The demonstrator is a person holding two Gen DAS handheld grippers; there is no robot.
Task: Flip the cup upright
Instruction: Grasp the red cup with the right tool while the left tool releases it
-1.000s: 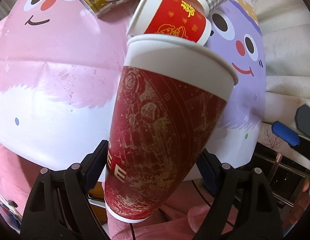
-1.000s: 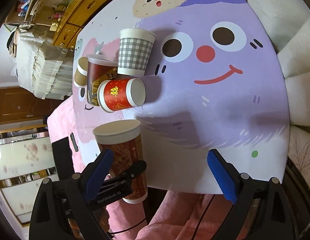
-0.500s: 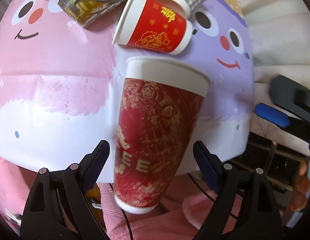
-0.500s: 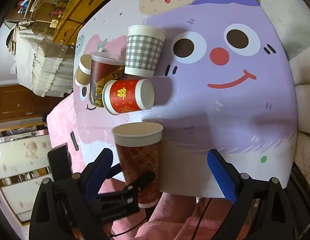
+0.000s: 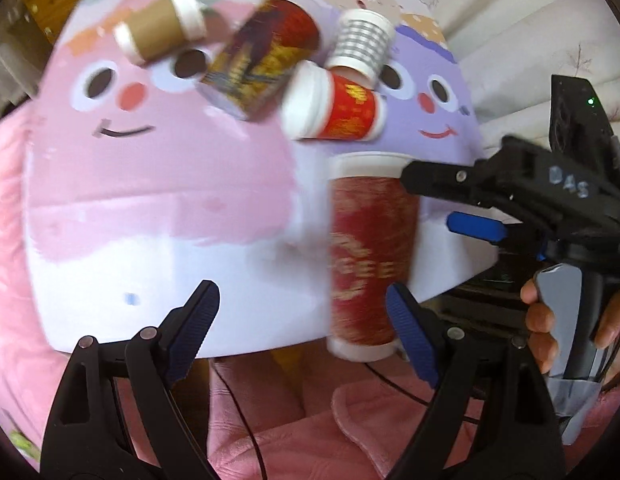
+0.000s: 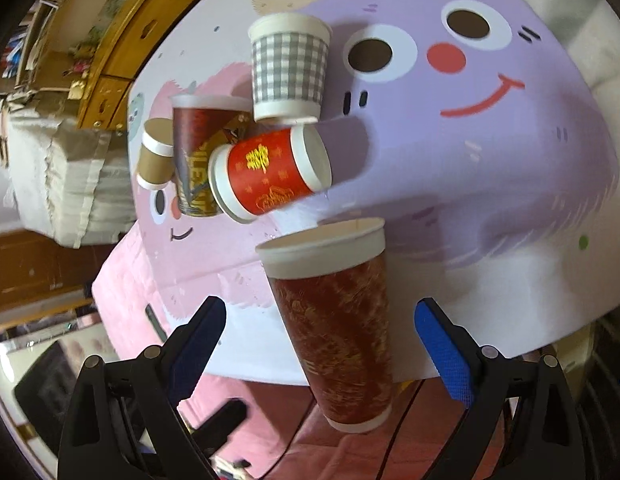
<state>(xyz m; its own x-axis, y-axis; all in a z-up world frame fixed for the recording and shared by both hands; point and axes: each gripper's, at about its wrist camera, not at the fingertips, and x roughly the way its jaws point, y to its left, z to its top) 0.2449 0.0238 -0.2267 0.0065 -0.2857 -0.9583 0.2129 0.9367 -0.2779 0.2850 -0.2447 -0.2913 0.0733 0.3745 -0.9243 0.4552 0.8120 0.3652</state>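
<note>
A tall dark red cup (image 5: 366, 256) with gold print stands rim-up in the air past the table's near edge, with nothing gripping it. In the right wrist view the same cup (image 6: 338, 320) is tilted between my right gripper's fingers without touching them. My left gripper (image 5: 302, 320) is open and empty, with the cup by its right finger (image 5: 410, 332). My right gripper (image 6: 322, 340) is open; it shows in the left wrist view (image 5: 470, 208) beside the cup.
On the cartoon-print table (image 6: 490, 184) lie a red cup on its side (image 6: 270, 172), a grey checked cup (image 6: 290, 72), a dark gold-print cup (image 6: 198, 152) and a brown cup (image 6: 156, 160). Pink cloth (image 5: 310, 420) lies below the table's near edge.
My left gripper has let go of the tall red cup and shifted left. The cup now sits between my right gripper's open fingers, which moved in around it.
</note>
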